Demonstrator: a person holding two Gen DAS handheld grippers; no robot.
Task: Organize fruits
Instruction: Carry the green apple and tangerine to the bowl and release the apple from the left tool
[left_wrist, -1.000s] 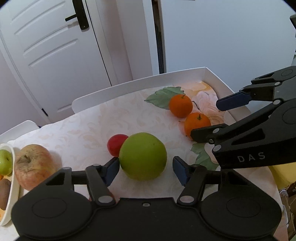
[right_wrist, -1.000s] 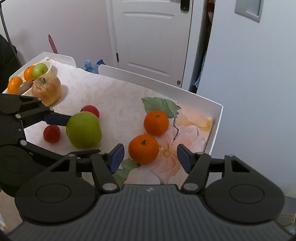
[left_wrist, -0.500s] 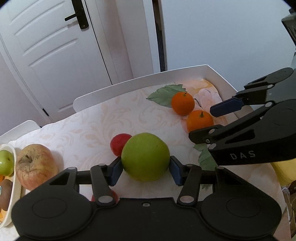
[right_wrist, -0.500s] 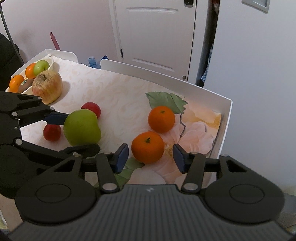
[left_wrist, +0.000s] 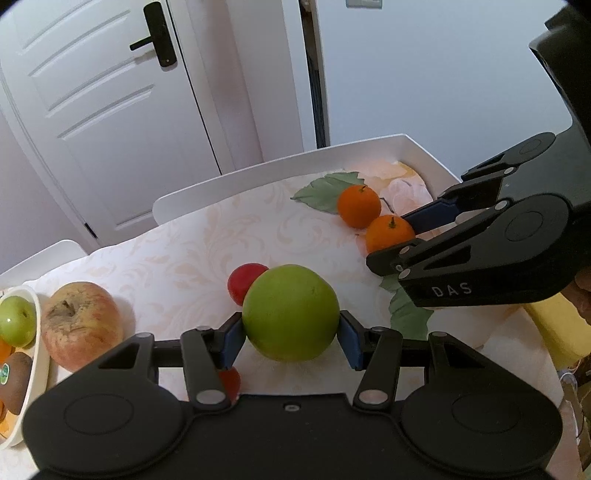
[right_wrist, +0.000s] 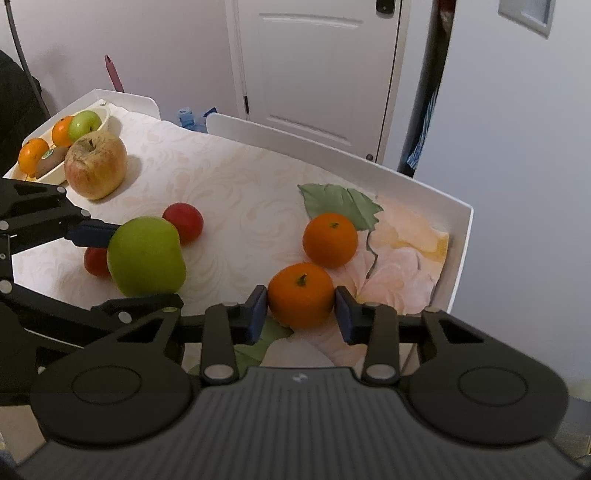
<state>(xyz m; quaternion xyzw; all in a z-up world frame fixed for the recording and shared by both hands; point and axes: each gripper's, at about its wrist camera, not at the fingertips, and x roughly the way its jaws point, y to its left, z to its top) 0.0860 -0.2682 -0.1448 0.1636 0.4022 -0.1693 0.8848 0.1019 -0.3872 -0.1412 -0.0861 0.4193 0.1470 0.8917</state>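
The green apple is clamped by the left gripper, two small red fruits touching it. The near orange, stem up, is pinched by the right gripper; another orange lies just behind.

- Bare tablecloth between big apple and far orange: passable.
- Two red fruits crowd green apple.
- Tray wall blocks right edge.
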